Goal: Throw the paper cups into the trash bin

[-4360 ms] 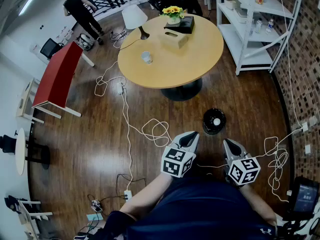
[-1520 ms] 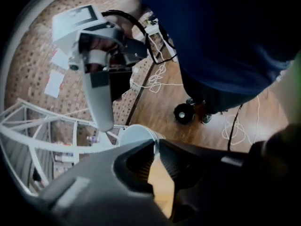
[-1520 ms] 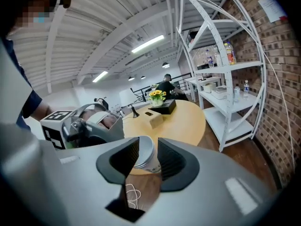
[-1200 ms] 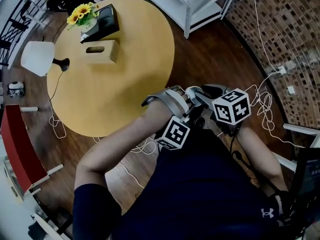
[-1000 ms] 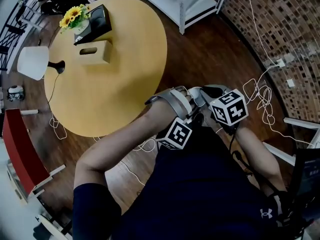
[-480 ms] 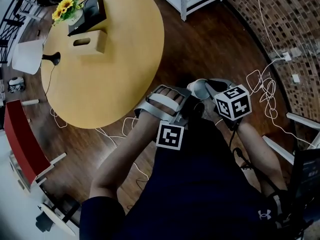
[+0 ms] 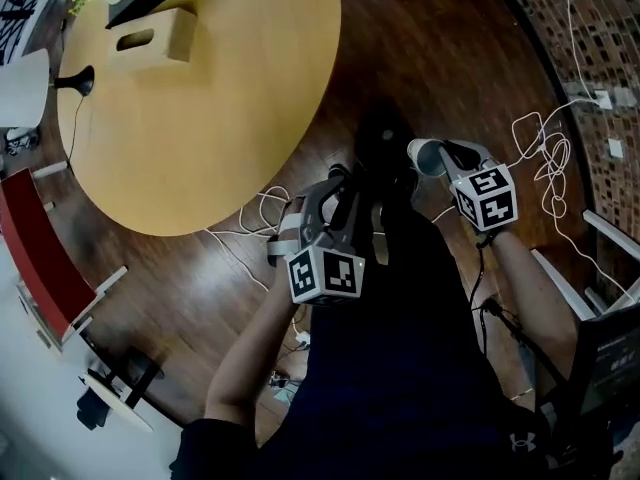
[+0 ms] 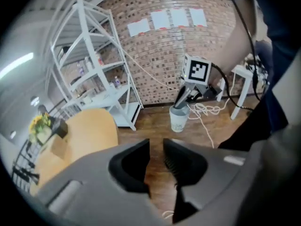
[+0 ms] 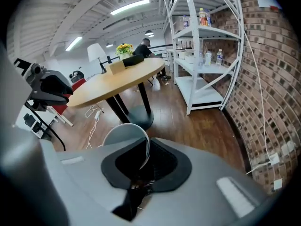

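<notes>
A white paper cup (image 7: 423, 156) hangs in front of the person's body, and my right gripper (image 7: 440, 154) is shut on its rim. The right gripper view shows the cup's rim (image 9: 139, 150) pinched between the jaws, with the cup's mouth turned toward the camera. From the left gripper view, the cup (image 8: 178, 119) dangles below the right gripper (image 8: 181, 105). My left gripper (image 7: 345, 193) is lower and to the left, apart from the cup. Its jaws (image 8: 156, 148) are closing with nothing between them. I see no trash bin that I can be sure of.
The round yellow table (image 7: 200, 98) fills the upper left, with a tissue box (image 7: 150, 36) and a lamp (image 7: 20, 73) on it. Loose cables (image 7: 540, 138) lie on the wood floor at right. White shelving (image 9: 202, 46) stands by the brick wall. A dark shape (image 7: 385, 148) lies between the grippers.
The two grippers were together at the cup; the left one has drawn back toward the body and left, empty. The right one has carried the cup to the right.
</notes>
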The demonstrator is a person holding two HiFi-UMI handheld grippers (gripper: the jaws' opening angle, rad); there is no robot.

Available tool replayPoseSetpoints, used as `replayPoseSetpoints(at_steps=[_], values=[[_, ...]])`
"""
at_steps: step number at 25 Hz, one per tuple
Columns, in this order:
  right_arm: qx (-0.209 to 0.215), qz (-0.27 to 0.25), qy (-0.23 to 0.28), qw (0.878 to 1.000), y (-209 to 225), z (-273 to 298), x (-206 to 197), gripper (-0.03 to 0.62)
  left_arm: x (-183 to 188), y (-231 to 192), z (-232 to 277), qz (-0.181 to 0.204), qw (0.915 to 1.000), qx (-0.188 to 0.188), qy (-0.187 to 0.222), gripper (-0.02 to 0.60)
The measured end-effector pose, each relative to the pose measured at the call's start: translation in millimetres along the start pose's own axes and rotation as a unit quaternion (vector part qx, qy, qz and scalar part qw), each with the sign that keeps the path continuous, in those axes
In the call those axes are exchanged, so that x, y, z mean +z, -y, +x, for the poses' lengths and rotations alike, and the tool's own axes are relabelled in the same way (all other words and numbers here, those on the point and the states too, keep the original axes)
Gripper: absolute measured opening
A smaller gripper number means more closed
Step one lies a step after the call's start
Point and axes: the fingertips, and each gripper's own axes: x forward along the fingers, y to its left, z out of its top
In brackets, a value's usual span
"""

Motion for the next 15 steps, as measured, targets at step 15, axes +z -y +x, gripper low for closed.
replayPoseSetpoints(at_steps=[15], values=[[0.043,-0.102,-0.07,0.991,-25,231,-124,0.031,-147,35,118,-0.174,0.981,-0.058,-0.063,0.055]])
